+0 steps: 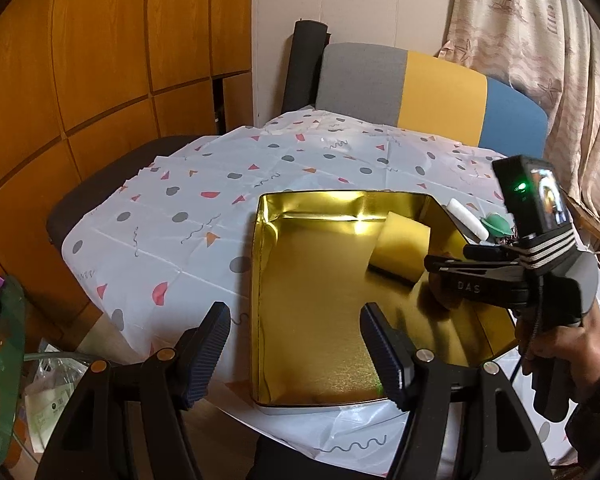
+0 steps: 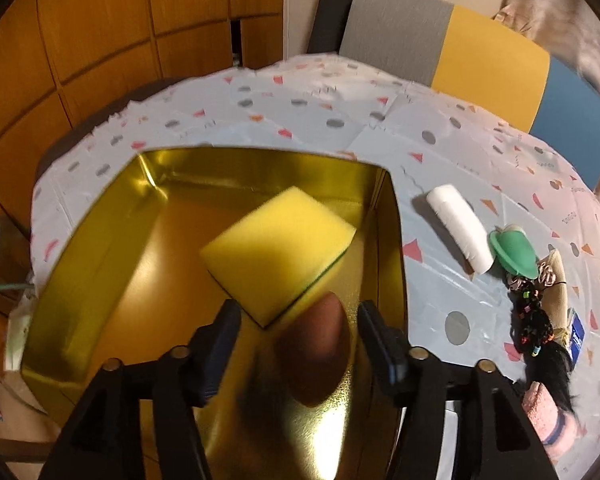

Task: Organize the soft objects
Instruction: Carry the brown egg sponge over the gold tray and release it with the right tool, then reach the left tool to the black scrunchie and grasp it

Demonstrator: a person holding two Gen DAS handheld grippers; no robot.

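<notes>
Right gripper (image 2: 298, 340) releasing a brown teardrop sponge (image 2: 320, 344) into the gold box (image 2: 100, 236).

Its jaws stand apart, sponge loose between; yellow sponge (image 2: 278, 248) at twelve o'clock. Lifting straight up would avoid dragging it. Left gripper (image 1: 294, 344) gapes empty.

My right gripper (image 1: 440, 276) is hiding the brown egg-shaped sponge (image 2: 320, 344) in left view; it's blurring in right view, contact w/ pads unclear. Dark clutter (image 2: 534, 320) at 3 o'clock is too small to ID.
</notes>
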